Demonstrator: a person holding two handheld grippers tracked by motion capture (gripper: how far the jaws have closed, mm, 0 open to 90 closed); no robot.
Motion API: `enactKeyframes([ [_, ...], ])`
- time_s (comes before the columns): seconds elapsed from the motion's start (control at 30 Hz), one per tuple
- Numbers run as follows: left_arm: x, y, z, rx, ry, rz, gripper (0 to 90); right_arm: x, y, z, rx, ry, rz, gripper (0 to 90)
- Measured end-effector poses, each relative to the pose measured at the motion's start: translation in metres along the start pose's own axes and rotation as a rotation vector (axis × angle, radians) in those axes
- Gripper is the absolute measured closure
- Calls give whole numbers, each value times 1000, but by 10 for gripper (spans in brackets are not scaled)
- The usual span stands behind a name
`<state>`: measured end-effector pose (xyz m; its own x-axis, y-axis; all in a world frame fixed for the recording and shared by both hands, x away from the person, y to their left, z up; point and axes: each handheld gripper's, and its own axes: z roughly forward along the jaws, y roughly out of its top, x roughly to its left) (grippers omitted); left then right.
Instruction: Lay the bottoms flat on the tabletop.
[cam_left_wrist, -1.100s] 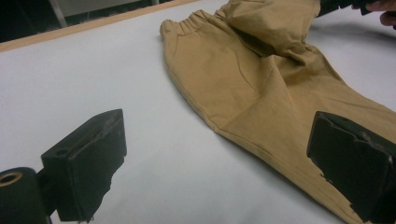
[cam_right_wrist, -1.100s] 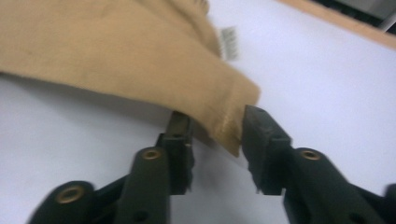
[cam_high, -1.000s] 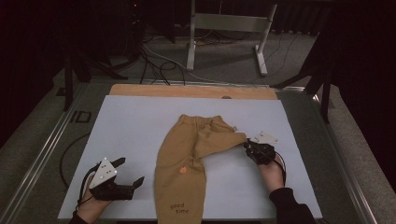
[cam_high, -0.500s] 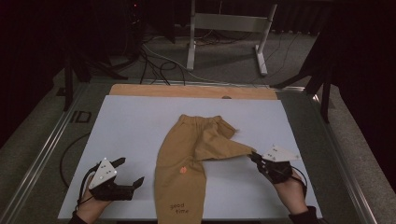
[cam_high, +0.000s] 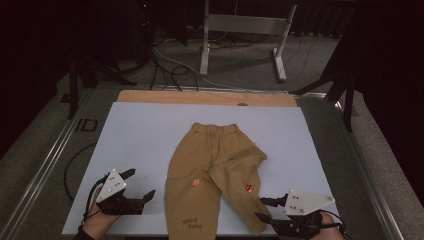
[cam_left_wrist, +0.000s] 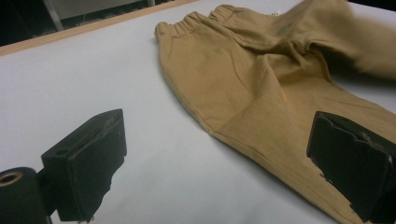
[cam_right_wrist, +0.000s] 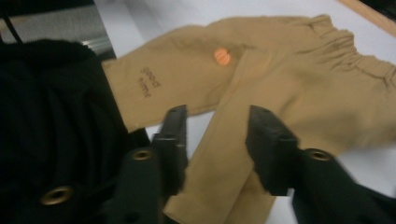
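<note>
releasing tan trousers (cam_high: 210, 175), right gripper (cam_high: 265, 209)

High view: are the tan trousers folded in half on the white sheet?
No. The tan trousers lie spread flat, both legs apart, on the white sheet.

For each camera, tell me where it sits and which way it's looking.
High view: above the person's side, looking forward and down on the table, tan trousers, both hands, left gripper, right gripper.
Left gripper view: rides the left gripper, looks between open jaws at the trousers' waistband.
Right gripper view: rides the right gripper, over a trouser leg.
Shared: the trousers and their orange patch.
</note>
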<state>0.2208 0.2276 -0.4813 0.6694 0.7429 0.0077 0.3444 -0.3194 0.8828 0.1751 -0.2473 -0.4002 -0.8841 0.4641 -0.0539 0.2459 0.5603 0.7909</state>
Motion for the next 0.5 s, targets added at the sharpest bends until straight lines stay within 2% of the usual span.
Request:
enactKeyframes([
  [0.13, 1, 0, -1, -4, 2, -1, 57, -25, -19, 9, 42, -115, 71, 548],
  [0.2, 1, 0, 0, 2, 2, 3, 57, -40, -35, 17, 62, -136, 129, 557],
  [0.27, 1, 0, 0, 2, 1, -1, 57, -48, -50, 26, 67, -163, 183, 570],
  [0.33, 1, 0, 0, 0, 2, -2, 57, -54, -64, 41, 65, -171, 239, 572],
  [0.37, 0, 0, 1, 0, 1, 1, 57, -56, -71, 50, 75, -163, 251, 573],
  [0.43, 0, 0, 0, 0, 0, 4, 57, -58, -78, 66, 126, -150, 250, 574],
  [0.5, 0, 0, -1, -4, 3, 0, 56, -58, -78, 70, 131, -138, 259, 582],
])
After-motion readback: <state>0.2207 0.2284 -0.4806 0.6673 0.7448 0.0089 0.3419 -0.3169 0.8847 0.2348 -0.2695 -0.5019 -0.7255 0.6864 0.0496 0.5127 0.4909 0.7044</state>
